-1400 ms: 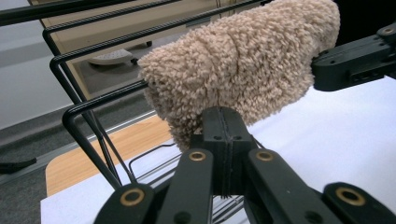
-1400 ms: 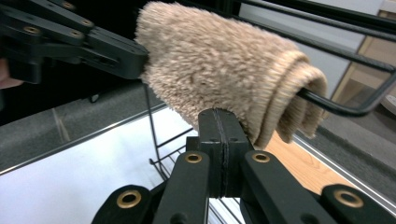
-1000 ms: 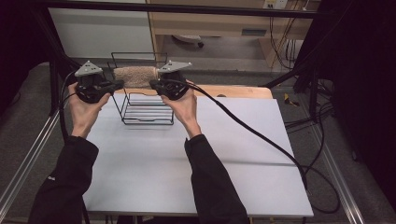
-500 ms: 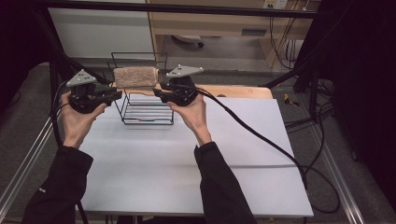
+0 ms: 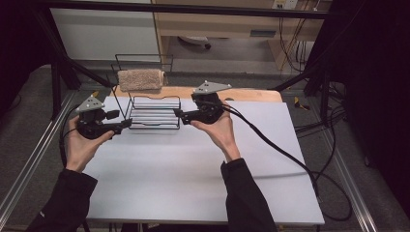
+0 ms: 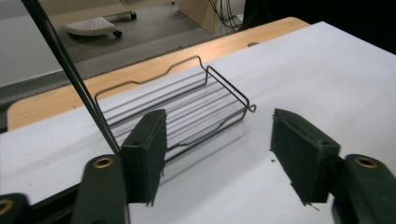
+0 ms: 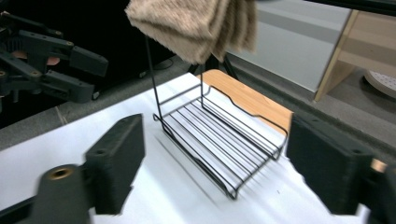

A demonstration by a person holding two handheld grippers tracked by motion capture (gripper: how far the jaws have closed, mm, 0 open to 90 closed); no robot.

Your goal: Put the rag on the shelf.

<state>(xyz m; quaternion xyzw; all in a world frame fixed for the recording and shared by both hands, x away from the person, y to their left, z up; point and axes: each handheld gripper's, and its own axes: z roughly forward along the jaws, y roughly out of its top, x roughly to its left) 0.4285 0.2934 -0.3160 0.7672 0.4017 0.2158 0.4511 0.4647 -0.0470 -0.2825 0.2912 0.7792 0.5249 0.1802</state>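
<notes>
Left gripper (image 5: 126,123): jaws gaping wide, holding nothing.
Right gripper (image 5: 178,115): jaws spreading wide, empty.
Black wire rack (image 5: 154,116): sitting between both grippers.
Beige fluffy towel (image 5: 141,79): hanging on rack's top bar, beyond both.

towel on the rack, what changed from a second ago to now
Both tools let go of the towel and drew back toward the person: the left tool down and out to the left, the right tool down to the right, jaws open. The towel stayed draped over the top bar of the wire rack, which did not move.
</notes>
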